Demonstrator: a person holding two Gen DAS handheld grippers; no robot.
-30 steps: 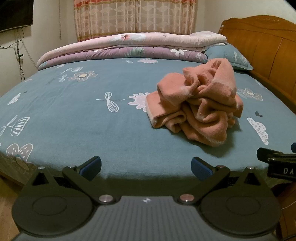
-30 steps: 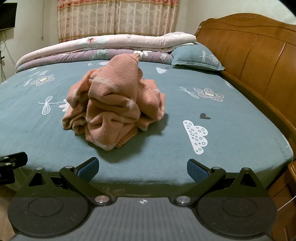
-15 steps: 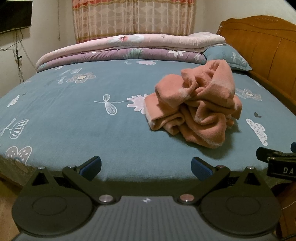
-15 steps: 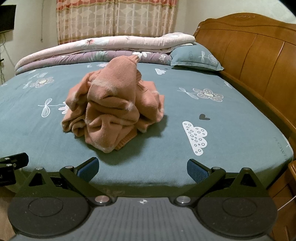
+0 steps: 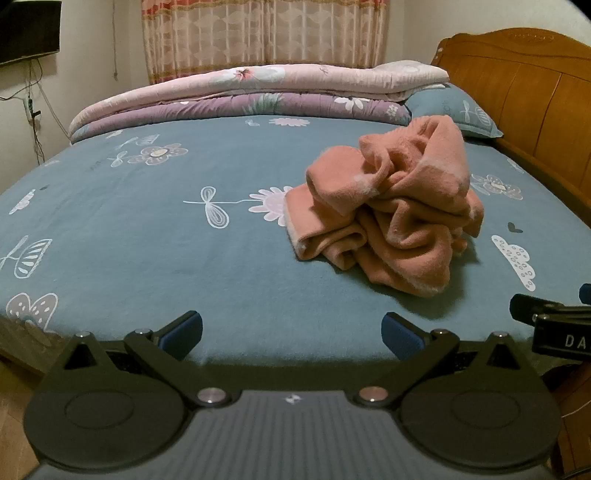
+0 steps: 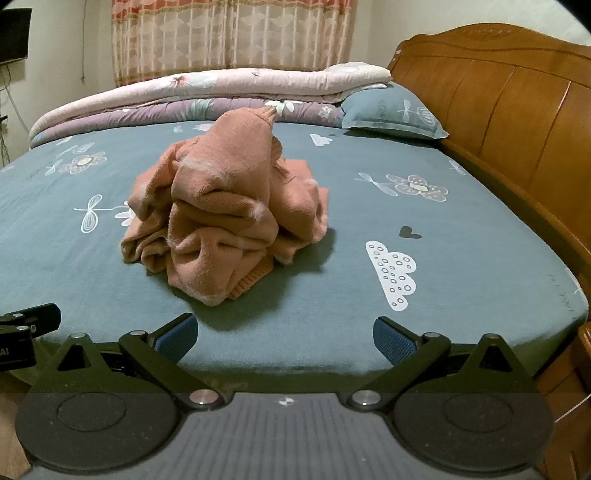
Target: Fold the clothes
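A crumpled salmon-pink garment (image 5: 391, 210) lies in a heap on the teal bed sheet (image 5: 147, 236), right of centre in the left wrist view. In the right wrist view the same garment (image 6: 225, 210) sits left of centre, with a ribbed hem showing at its near side. My left gripper (image 5: 291, 332) is open at the bed's near edge, well short of the heap and left of it. My right gripper (image 6: 284, 336) is open too, over the near edge, with the heap just beyond its left finger. Neither holds anything.
Folded pink and purple quilts (image 5: 258, 92) lie across the far side of the bed, with a teal pillow (image 6: 391, 110) by the wooden headboard (image 6: 498, 110) on the right. The bed frame's rail (image 6: 517, 199) runs along the right. Curtains (image 5: 258, 33) hang behind.
Both grippers have edged slightly forward toward the bed; the garment sits a little lower and nearer in both views. The garment itself has not moved, and both grippers stay open.
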